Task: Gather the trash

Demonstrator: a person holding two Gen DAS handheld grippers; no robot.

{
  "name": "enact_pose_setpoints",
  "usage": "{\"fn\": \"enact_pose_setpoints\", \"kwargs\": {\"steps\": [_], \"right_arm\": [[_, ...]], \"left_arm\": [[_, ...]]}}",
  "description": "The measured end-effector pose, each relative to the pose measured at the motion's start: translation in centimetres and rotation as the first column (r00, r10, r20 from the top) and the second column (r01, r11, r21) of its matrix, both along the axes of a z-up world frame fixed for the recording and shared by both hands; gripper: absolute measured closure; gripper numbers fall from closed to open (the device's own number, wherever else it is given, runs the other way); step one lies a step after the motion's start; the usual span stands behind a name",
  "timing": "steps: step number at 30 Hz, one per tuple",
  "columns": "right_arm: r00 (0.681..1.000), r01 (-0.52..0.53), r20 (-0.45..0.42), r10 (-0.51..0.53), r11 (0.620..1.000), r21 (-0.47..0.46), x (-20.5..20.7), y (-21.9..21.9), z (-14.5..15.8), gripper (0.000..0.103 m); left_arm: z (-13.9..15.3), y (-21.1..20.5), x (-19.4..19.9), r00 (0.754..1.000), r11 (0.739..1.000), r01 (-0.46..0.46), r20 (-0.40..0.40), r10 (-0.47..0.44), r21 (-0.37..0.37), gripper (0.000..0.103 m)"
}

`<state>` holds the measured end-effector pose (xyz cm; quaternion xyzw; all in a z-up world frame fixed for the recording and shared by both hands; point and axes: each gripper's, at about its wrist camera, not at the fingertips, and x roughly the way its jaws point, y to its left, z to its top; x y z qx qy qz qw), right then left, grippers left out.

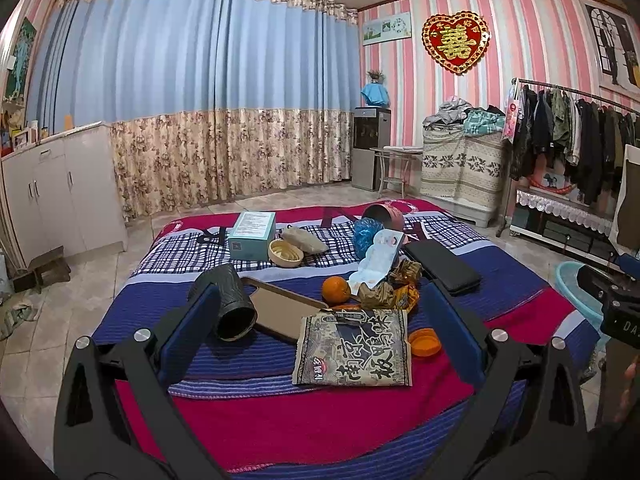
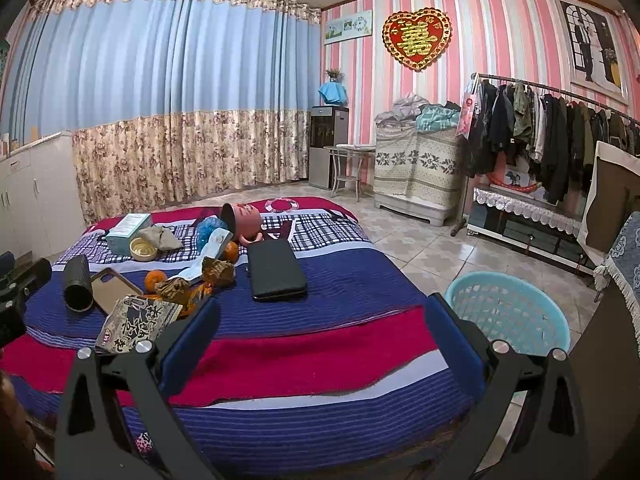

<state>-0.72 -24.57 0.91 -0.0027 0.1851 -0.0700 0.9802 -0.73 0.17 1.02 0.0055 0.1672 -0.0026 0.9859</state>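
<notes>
Home bedroom: bed [image 2: 320, 280] w/ striped blanket, clothes rack [image 2: 552, 128], curtains [image 2: 160, 100].

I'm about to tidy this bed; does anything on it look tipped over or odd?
Yes. The pink round bin lies on its side at the far end, a blue plastic bag at its mouth. Crumpled brown wrappers litter the middle.

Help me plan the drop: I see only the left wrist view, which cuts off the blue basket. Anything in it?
Observer: The blue basket stands on the floor beside the bed; what shows of its inside looks empty.
Operator: The right gripper?
Observer: The right gripper is open, nothing between its fingers.
Operator: Fruit I miss?
Observer: A second orange lies beside the black case.
</notes>
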Motion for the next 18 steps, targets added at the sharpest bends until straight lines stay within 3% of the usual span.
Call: {"fn": "enact_pose_setpoints", "kwargs": {"steps": [18], "right_arm": [[1.000, 0.001, -0.002, -0.001, 1.000, -0.003, -0.08, -0.04, -0.13, 0.004]], "left_arm": [[-0.37, 0.71, 0.31, 1.000, 1.000, -0.001, -0.005, 0.001, -0.003, 0.005]]}}
